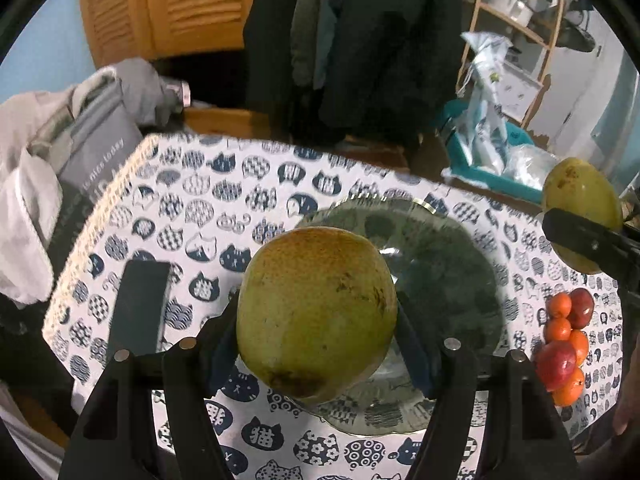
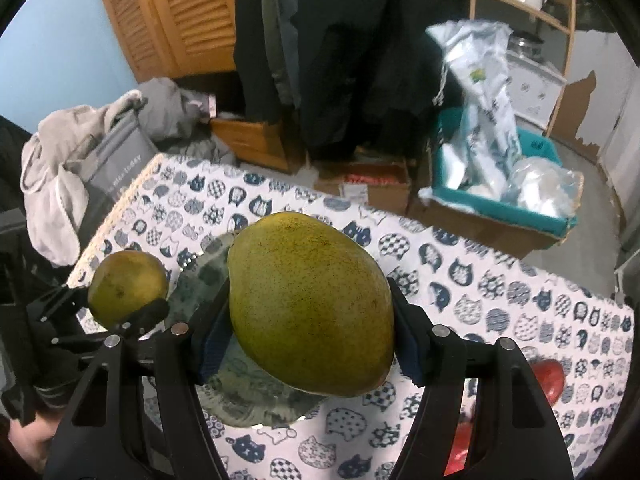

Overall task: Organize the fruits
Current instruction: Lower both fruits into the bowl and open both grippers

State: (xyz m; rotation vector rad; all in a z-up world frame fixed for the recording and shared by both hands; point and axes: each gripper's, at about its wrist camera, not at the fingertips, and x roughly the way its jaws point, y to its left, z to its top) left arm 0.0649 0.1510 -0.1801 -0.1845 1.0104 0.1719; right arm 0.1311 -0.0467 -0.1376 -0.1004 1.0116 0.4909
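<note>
The left gripper (image 1: 316, 344) is squeezing a fat green mango (image 1: 316, 312), its long way running up from the jaws. The right gripper (image 2: 308, 344) is squeezing a smooth, speckled second mango (image 2: 310, 304), leaning left. Both are hanging over a round glass plate (image 1: 452, 264) on a cat-print tablecloth (image 1: 224, 196). Small red and orange fruits (image 1: 566, 340) are lying right of the left jaws.

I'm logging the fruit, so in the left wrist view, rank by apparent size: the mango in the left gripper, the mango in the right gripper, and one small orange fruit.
1. Left gripper's mango, largest, though closest to the camera.
2. Right gripper's mango, partly hidden; true sizes may be similar.
3. Small orange fruit, smallest.
</note>
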